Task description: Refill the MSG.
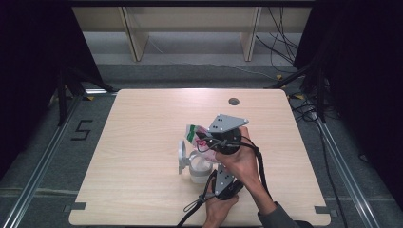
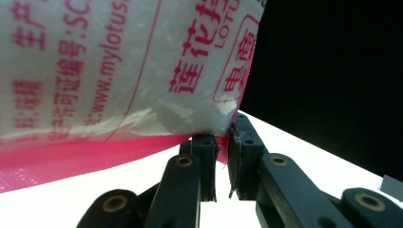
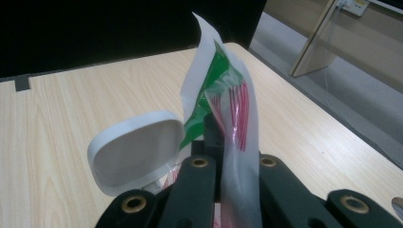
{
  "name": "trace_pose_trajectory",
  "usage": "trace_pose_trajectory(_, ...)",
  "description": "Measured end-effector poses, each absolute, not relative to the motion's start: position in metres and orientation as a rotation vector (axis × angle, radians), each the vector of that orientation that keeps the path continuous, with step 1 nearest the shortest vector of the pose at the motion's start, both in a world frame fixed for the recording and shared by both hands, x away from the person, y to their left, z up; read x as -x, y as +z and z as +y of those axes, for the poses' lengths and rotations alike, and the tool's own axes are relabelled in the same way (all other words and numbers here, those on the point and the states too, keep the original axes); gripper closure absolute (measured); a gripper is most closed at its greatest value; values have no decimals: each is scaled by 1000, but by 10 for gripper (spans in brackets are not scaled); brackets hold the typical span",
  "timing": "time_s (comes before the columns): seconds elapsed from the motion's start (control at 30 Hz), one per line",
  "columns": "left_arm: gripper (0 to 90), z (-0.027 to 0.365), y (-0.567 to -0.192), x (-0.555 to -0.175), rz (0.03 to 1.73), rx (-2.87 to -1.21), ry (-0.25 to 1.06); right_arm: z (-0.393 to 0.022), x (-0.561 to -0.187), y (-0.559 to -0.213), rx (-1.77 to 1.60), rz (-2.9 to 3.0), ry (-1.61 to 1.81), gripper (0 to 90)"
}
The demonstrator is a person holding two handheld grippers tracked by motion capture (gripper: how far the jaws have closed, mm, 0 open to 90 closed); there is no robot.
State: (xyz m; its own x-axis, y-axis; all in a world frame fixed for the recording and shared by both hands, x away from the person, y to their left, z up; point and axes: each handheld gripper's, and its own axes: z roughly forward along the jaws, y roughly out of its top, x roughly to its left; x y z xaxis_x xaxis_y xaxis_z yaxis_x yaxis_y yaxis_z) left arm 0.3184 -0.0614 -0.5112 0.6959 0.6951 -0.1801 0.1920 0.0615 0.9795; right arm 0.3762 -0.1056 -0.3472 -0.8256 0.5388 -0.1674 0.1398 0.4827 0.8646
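Both hands low, claws [image 1: 209, 142] pinching bag [image 1: 196, 132].

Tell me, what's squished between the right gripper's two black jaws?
The plastic bag. The right gripper pinches its thin edge between its jaws, which shows in the right gripper view, with the white lid beside it.

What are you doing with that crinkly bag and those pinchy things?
A person is holding a soft white plastic bag with pink and green print with two grippers at once. The right gripper pinches its top and the left gripper pinches a bottom corner, over a small white container with a flip-up lid on the pale wooden table.
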Motion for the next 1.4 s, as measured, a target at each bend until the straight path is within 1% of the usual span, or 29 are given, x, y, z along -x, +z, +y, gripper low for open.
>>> trace_pose_trajectory(0.27,818,-61,-511,-318,766,-1497,444,-105,-374,-347,-595,2319,1295,900)
trace_pose_trajectory(0.47,818,-61,-511,-318,768,-1493,444,-104,-376,-347,-552,2318,1289,900)
trace_pose_trajectory(1.4,818,-62,-511,-318,757,-1489,443,-102,-376,-347,-544,2363,1266,900)
